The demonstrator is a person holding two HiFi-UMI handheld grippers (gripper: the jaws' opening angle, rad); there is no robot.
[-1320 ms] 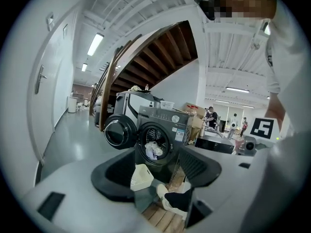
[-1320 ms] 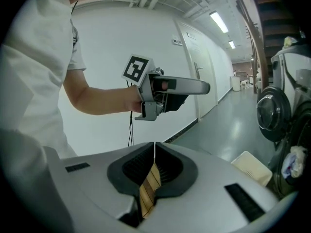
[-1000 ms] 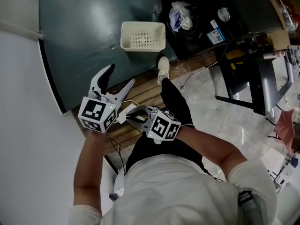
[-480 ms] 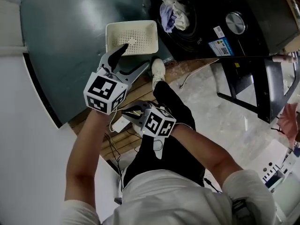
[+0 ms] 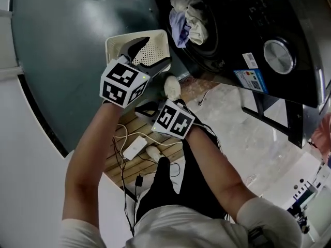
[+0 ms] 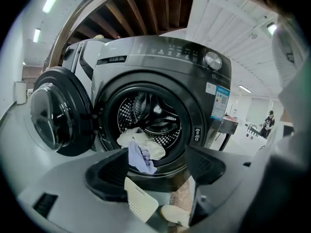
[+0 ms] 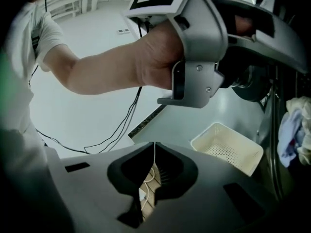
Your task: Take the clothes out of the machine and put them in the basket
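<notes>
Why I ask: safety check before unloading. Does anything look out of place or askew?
White and lilac clothes spill over the door rim of the dark front-loading washing machine, and loose white cables and adapter block sprawl across the wooden floor slats underfoot, a possible trip hazard.

Washing machine [image 6: 160, 57] glossy dark plastic; drum [image 6: 165, 123] shiny perforated metal; basket [image 7: 228, 147] matt cream perforated plastic; clothes [image 6: 143, 147] soft crumpled cloth; floor slats [image 5: 113, 164] wood.

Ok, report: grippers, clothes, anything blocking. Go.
Left gripper jaws opening, empty, facing the drum. Right gripper shut, empty. Clothes piled at drum mouth, basket empty beside machine. Door open, nothing blocking.
</notes>
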